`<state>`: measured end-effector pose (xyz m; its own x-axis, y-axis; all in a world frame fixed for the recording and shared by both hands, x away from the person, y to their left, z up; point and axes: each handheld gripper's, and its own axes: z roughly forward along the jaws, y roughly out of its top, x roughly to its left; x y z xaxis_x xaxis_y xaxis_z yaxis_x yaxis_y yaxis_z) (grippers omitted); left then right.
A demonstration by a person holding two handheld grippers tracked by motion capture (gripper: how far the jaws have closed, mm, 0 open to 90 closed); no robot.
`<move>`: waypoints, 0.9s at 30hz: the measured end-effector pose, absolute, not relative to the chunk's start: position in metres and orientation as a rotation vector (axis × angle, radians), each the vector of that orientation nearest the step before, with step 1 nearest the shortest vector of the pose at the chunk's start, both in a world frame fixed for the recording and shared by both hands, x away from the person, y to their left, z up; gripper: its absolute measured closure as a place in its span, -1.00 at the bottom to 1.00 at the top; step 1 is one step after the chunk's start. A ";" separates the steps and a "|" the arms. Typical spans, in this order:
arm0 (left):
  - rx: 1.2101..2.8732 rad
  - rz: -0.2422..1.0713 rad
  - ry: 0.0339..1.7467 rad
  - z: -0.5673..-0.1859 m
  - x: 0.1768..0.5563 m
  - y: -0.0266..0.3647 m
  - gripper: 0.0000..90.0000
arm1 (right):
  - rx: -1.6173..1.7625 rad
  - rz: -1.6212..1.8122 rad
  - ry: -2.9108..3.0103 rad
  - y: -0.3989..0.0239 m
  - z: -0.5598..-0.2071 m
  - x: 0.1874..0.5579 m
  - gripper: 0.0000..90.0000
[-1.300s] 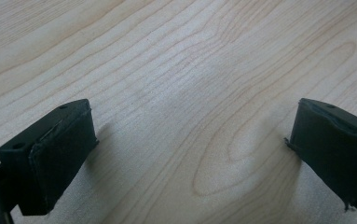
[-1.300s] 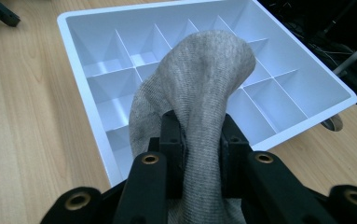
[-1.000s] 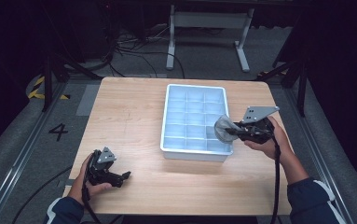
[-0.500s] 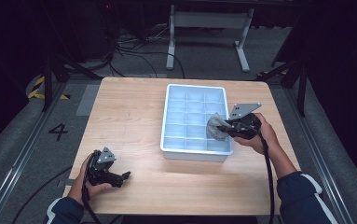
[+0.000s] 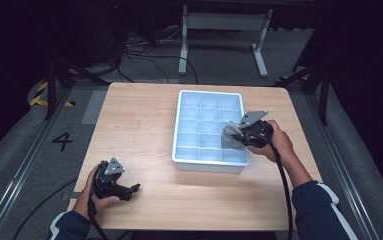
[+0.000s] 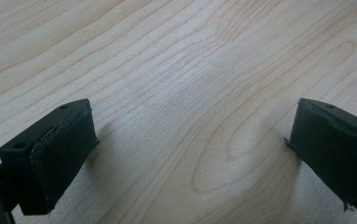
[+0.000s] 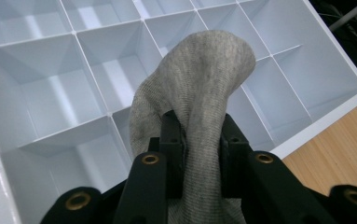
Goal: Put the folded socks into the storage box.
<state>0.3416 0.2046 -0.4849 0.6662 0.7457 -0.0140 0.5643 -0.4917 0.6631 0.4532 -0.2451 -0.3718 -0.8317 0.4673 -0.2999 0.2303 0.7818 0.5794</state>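
- High view, near left: the left gripper rests on the light wooden bench, jaws spread wide with nothing between them. It is well apart from the tray, so it cannot steady it.
- Right of centre: the right gripper has its jaws clenched on a crumpled grey knitted cloth, held over the near right compartments of the white plastic divided tray.
- Likely risks: the loose fold straddles a divider instead of one cell, or the cloth clings to a pad on release and drags the unheld tray.
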 end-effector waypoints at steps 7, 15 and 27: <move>2.234 0.365 1.006 -0.485 0.342 0.205 -0.98 | 0.492 0.655 2.561 -0.239 -0.379 0.456 0.70; 2.233 0.365 1.007 -0.485 0.342 0.205 -0.98 | 0.435 0.569 2.609 -0.232 -0.384 0.458 0.69; 2.233 0.364 1.007 -0.485 0.342 0.205 -0.98 | 0.360 0.443 2.734 -0.221 -0.389 0.469 0.68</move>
<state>0.3416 0.2046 -0.4849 0.6660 0.7458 -0.0140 0.5644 -0.4915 0.6633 0.4688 -0.2215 -0.3886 -0.9074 0.2993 -0.2950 0.1908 0.9189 0.3452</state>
